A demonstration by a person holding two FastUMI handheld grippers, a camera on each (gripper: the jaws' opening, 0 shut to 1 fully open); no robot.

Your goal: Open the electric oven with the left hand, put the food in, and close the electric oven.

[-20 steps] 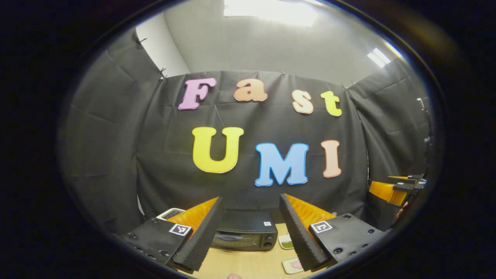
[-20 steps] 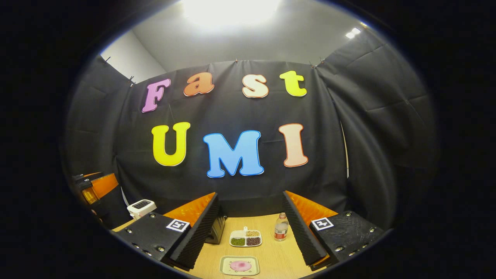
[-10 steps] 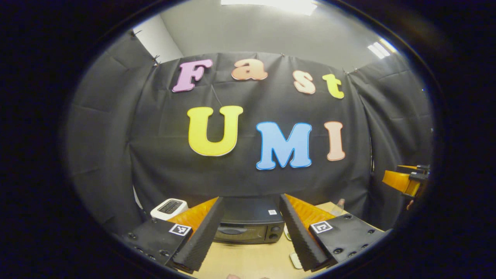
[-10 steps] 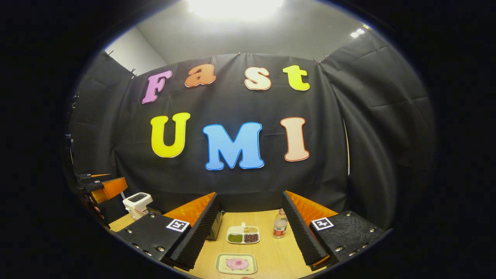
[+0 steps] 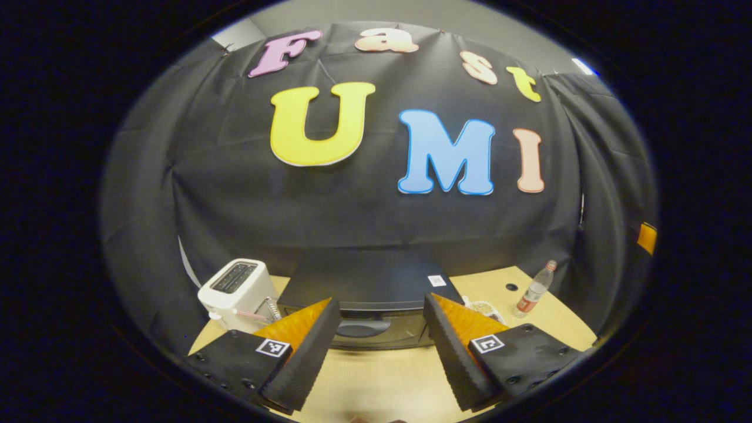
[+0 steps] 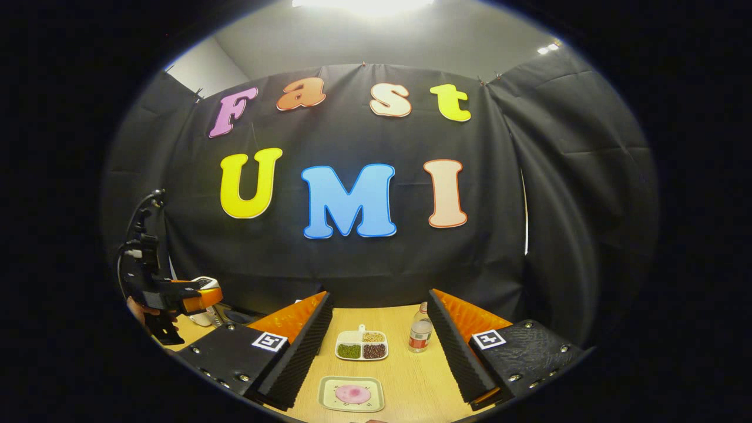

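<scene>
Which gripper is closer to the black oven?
The left gripper: it hangs open right in front of the oven door. The right gripper is off to the side, over the plate with pink food.

black cloth wall (image 6: 352,264), wooden table (image 6: 405,376), ceiling light (image 6: 364,4)

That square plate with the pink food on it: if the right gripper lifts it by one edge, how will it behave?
The plate looks shallow and stiff, so it probably won't flex. It seems light, with a low rim, so open fingers must pinch a thin edge, which may slip. The pink food lies loose in the middle and could slide if the plate tilts.
</scene>
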